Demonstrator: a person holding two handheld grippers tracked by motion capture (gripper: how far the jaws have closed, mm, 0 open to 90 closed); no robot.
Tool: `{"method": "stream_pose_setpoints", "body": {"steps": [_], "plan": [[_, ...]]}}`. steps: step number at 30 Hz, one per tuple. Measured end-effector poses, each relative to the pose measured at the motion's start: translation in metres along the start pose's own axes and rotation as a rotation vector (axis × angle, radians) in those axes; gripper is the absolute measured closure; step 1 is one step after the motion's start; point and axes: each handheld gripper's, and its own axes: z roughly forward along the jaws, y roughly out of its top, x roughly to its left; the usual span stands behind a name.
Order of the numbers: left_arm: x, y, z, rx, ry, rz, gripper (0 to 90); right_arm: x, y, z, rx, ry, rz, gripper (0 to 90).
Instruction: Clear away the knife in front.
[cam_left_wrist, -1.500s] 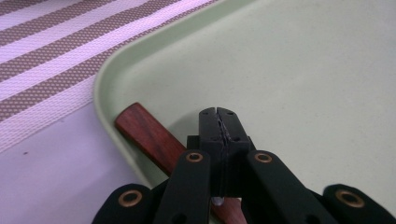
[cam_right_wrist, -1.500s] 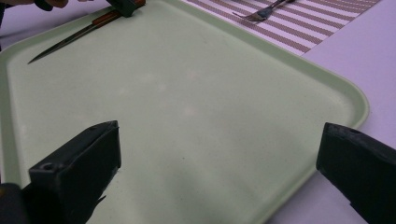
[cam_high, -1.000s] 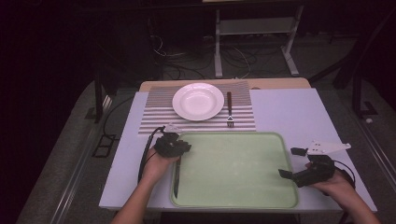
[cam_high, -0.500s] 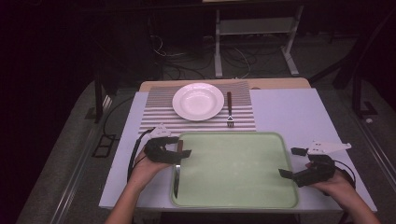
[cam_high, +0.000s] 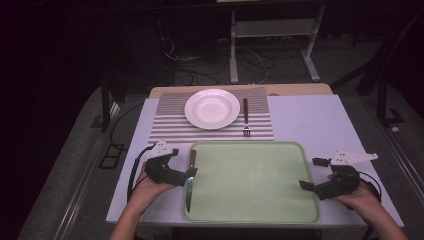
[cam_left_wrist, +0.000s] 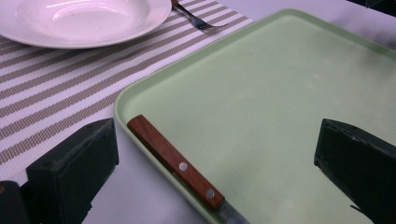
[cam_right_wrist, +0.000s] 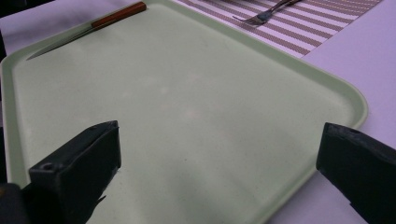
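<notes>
Left gripper (cam_high: 187, 174) jaws spread wide, straddling the knife (cam_left_wrist: 180, 166) handle — lined up to pinch it. Knife lies along the tray's (cam_high: 250, 218) left rim. Right gripper (cam_high: 309, 185) also spread, parked at the tray's right edge.

Knife (cam_left_wrist: 176, 164) lies along tray (cam_left_wrist: 280, 93) edge between spread jaws.

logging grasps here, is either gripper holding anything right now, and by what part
Nothing is held. The left gripper is open, its fingers on either side of the knife handle without closing on it. The right gripper is open over the tray.
</notes>
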Motion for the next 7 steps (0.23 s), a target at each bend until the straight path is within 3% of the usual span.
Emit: {"method": "stream_pose_setpoints", "body": {"steps": [7], "plan": [[0.0023,-0.0016,-0.0002,-0.003,0.003,0.002,0.0,-0.0001,-0.0001,0.0000,0.000,-0.002,0.000,0.1]]}}
